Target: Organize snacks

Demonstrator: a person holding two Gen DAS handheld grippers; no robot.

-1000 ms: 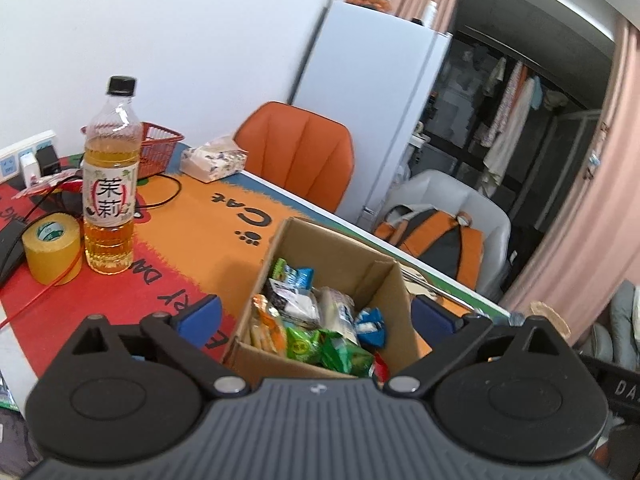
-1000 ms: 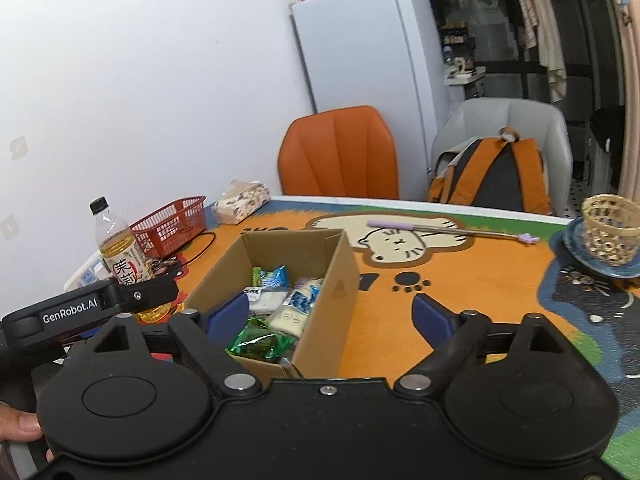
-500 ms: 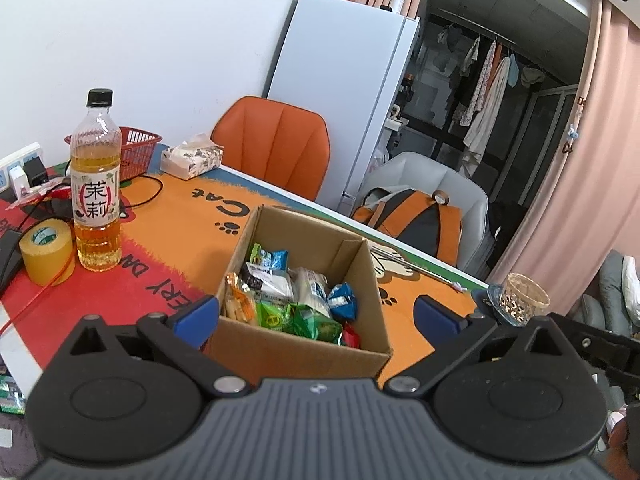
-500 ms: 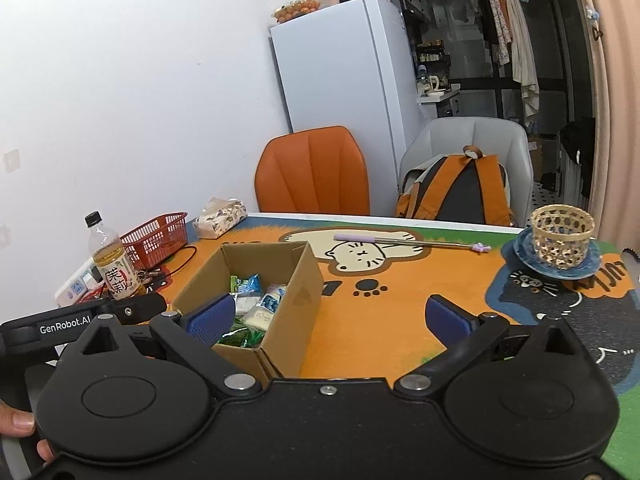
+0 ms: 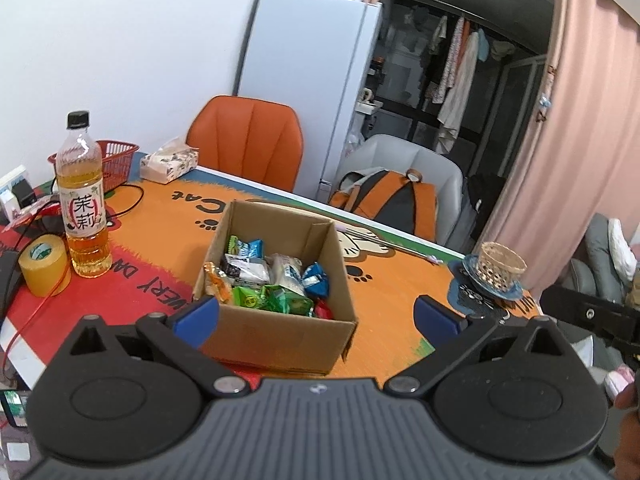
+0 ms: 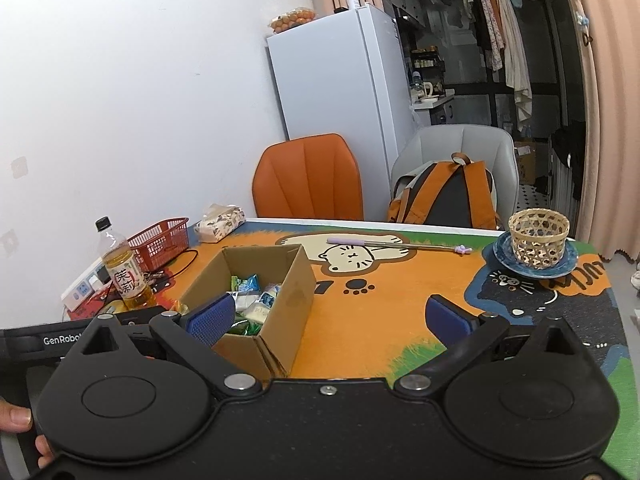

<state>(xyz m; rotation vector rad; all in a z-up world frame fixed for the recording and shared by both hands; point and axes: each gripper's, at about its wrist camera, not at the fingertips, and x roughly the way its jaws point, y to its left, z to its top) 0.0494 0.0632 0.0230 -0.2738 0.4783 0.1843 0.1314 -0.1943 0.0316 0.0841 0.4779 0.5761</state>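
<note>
Lower snacks buried in box

A home: a fridge, hung clothes, curtains and chairs surround a cat-print bench.

Left hand-held gripper and right hand-held gripper — both wide apart, empty, tilted slightly downward.

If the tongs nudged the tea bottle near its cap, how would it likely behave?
The tea bottle stands tall on a narrow base, so it would probably tip. It looks over half full, so fairly heavy. Once down, its round body could roll.
</note>
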